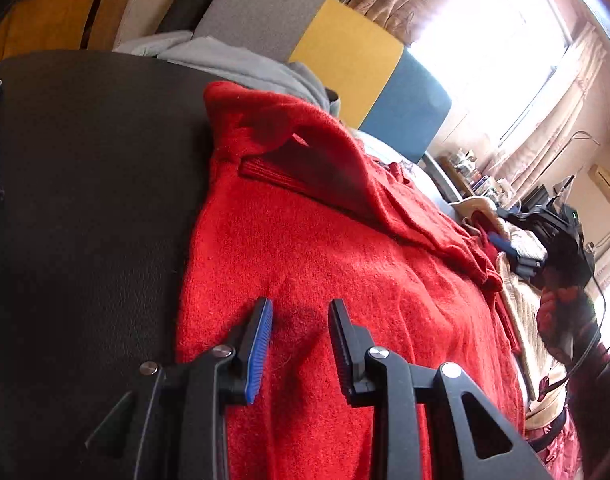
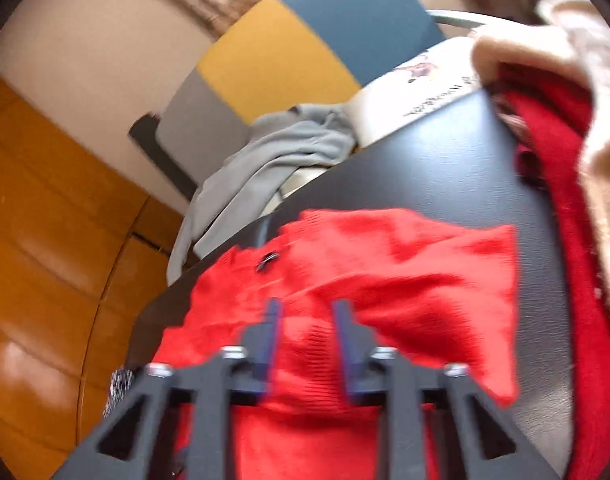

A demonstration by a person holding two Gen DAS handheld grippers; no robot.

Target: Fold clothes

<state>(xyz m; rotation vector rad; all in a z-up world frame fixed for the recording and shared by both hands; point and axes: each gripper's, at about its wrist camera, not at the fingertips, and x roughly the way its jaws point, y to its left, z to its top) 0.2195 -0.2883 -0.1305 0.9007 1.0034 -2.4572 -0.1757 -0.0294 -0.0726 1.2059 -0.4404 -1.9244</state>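
With both my left gripper (image 1: 301, 316) and right gripper (image 2: 307, 316) parted, empty, the red sweater (image 1: 325, 240) could bunch when pinched.

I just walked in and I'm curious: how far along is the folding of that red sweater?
Partly done, it seems. One flap of the red sweater already lies turned over its middle on the black table. In hand: both the left gripper and right gripper hover open over the knit, gripping nothing. Left: it looks rumpled, and the grey garment behind lies unfolded.
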